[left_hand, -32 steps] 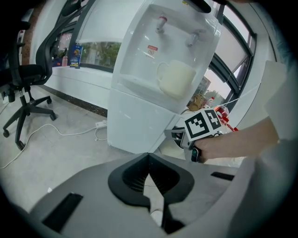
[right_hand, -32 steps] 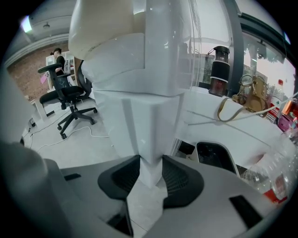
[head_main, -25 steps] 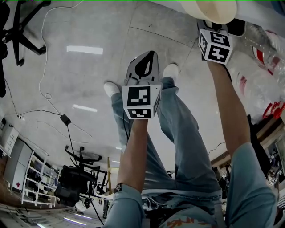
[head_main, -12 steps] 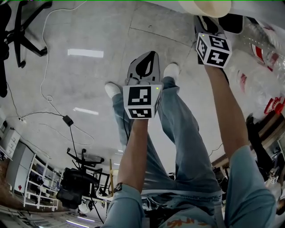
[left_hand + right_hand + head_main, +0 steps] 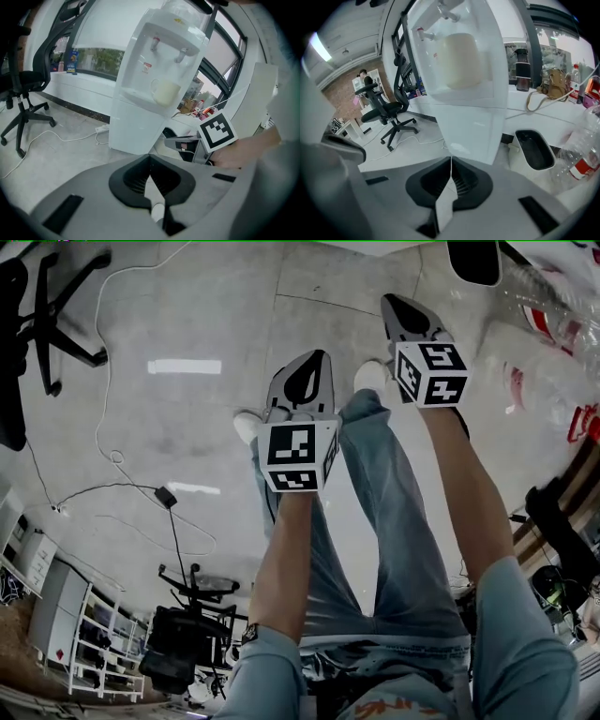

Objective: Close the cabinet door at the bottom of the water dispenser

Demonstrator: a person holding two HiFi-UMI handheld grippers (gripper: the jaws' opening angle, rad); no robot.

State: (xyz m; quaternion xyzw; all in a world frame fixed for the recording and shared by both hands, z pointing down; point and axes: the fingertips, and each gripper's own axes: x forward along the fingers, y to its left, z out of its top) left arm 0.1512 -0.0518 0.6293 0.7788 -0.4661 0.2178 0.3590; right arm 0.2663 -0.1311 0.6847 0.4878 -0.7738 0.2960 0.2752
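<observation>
The white water dispenser [image 5: 154, 79] stands on the floor ahead of me, with a cream cup [image 5: 165, 92] in its tap bay. Its lower cabinet front [image 5: 133, 133] looks flat and flush with the body. In the right gripper view the cabinet front [image 5: 476, 129] fills the middle, close ahead. My right gripper [image 5: 451, 161] is shut with nothing between its jaws, which have just been closing. It hangs over the floor in the head view, right gripper [image 5: 390, 300] beside left gripper [image 5: 320, 353]. The left gripper [image 5: 150, 157] is shut and empty, further back from the dispenser.
A black bin [image 5: 534, 149] sits on the floor right of the dispenser, with plastic bottles [image 5: 581, 154] beyond it. An office chair [image 5: 389, 112] and loose cables [image 5: 108, 442] lie to the left. My own legs [image 5: 375, 521] are below the grippers.
The right gripper has drawn back from the dispenser, down and left in the head view. The cup and dispenser edge have left the top of that view. The left gripper has barely shifted.
</observation>
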